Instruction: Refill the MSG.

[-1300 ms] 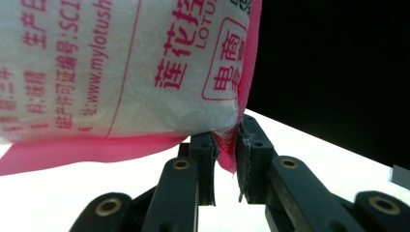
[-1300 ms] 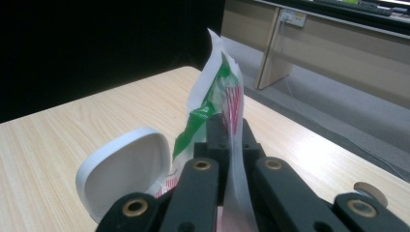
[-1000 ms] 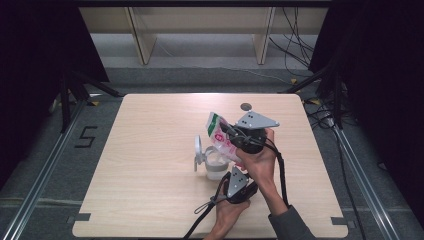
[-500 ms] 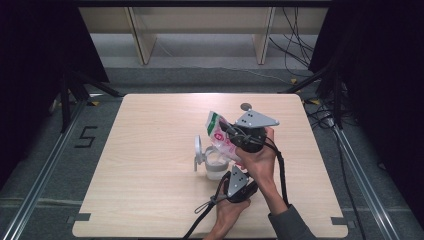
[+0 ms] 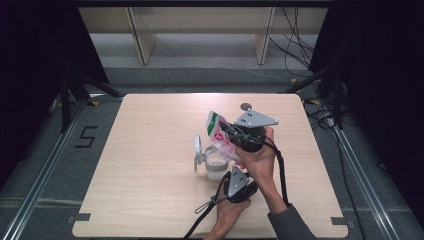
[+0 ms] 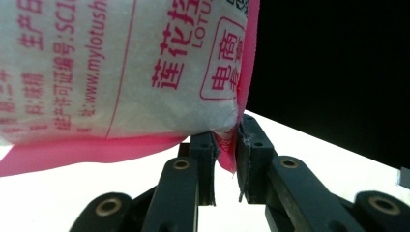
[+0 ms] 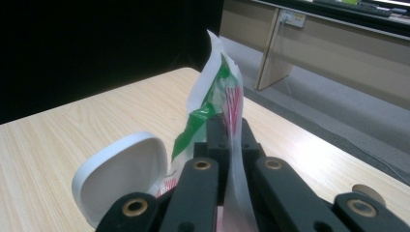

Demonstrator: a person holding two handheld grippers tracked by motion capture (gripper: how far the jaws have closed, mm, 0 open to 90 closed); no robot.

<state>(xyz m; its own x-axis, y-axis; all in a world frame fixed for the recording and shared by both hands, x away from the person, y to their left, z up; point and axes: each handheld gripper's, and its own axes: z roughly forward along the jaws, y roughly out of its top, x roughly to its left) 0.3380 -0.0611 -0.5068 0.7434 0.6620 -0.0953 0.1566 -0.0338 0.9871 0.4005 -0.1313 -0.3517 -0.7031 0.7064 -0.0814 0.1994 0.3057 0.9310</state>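
Left gripper view, jaws: the left gripper (image 6: pixel 224 162) has its two black jaws pinched together on the pink bottom corner of the bag (image 6: pixel 121 67), the film squeezed in the narrow slit between them.
Right gripper view, jaws: the right gripper (image 7: pixel 231 145) is clamped on the bag's upper part, clear film with green and red print rising straight out from between the closed jaws.
Bag: white granules inside, pink lettering outside (a seasoning pouch, by its print); held tilted in the air between both grippers, above the container (image 5: pixel 216 164).
Container: small, clear, standing on the table (image 5: pixel 150 150) near its middle, white contents inside; its white lid (image 7: pixel 121 181) stands flipped up beside the bag.
Hands: in the high view both come in from the bottom edge, the right hand (image 5: pixel 257 157) farther up the table than the left hand (image 5: pixel 230 212).
Small round object (image 5: pixel 245 106): lies on the table beyond the right gripper, apart from it.
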